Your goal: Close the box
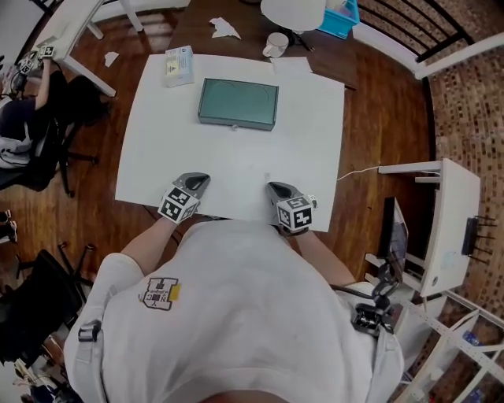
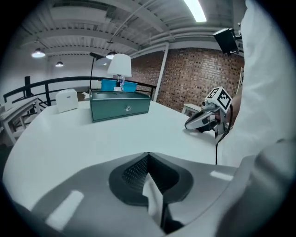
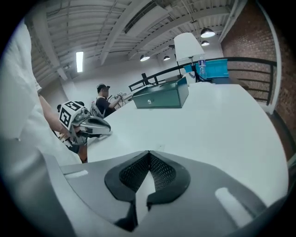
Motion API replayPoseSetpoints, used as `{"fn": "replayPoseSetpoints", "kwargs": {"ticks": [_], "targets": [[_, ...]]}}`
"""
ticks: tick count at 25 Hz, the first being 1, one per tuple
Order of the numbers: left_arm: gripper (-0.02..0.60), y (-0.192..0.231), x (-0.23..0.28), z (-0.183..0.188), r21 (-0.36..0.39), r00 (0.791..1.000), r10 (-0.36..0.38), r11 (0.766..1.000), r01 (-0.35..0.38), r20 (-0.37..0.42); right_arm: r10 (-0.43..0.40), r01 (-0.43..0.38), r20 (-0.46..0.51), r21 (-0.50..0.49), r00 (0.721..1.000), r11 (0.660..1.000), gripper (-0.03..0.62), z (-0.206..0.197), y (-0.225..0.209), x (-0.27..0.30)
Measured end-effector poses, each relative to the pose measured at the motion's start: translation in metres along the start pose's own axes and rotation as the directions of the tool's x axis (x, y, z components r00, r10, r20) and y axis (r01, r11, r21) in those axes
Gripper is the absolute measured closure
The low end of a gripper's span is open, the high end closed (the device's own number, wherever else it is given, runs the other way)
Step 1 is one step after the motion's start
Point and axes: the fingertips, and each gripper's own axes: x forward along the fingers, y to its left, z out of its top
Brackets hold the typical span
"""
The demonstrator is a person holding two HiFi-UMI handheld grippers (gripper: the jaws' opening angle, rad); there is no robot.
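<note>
A flat dark green metal box [image 1: 238, 103] lies with its lid down on the far half of the white table [image 1: 236, 157]. It shows side-on as the box [image 2: 120, 109] in the left gripper view and as the box [image 3: 161, 97] in the right gripper view. My left gripper [image 1: 197, 183] rests at the table's near edge, jaws shut with nothing between them. My right gripper [image 1: 277, 190] rests beside it at the near edge, also shut and empty. Both are well short of the box. Each gripper sees the other: right gripper [image 2: 200, 121], left gripper [image 3: 92, 126].
A white carton [image 1: 179, 65] stands at the table's far left corner. Beyond the table are a white cup [image 1: 276, 45], a white lamp [image 1: 293, 13] and a blue bin [image 1: 340, 19]. A seated person [image 1: 20, 118] is at the left; a white desk [image 1: 445, 220] stands at the right.
</note>
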Motion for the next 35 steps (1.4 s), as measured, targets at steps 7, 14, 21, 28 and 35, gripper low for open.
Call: {"fn": "replayPoseSetpoints", "kwargs": {"ticks": [7, 14, 21, 28, 35], "targets": [[0.583, -0.008, -0.003, 0.0, 0.085, 0.997, -0.057, 0.995, 0.054, 0.042, -0.015, 0.015, 0.02, -0.013, 1.0, 1.0, 0.595, 0.004, 0.0, 0.005], [0.583, -0.003, -0.005, 0.003, 0.007, 0.993, -0.107, 0.994, 0.107, 0.05, -0.019, 0.021, 0.014, -0.111, 1.0, 0.994, 0.595, 0.0, 0.006, 0.007], [0.583, -0.002, -0.011, 0.007, -0.022, 0.989, -0.13, 0.991, 0.132, 0.069, -0.022, 0.025, 0.017, -0.141, 1.0, 0.99, 0.595, 0.0, 0.012, 0.007], [0.583, -0.004, -0.009, 0.005, -0.015, 0.986, -0.156, 0.988, 0.157, 0.056, -0.019, 0.019, 0.003, -0.16, 1.0, 0.987, 0.595, -0.003, 0.013, 0.009], [0.583, -0.005, -0.012, 0.006, -0.011, 0.984, -0.171, 0.985, 0.171, 0.054, -0.029, 0.026, -0.014, -0.181, 0.999, 0.983, 0.595, -0.005, 0.015, 0.01]]}}
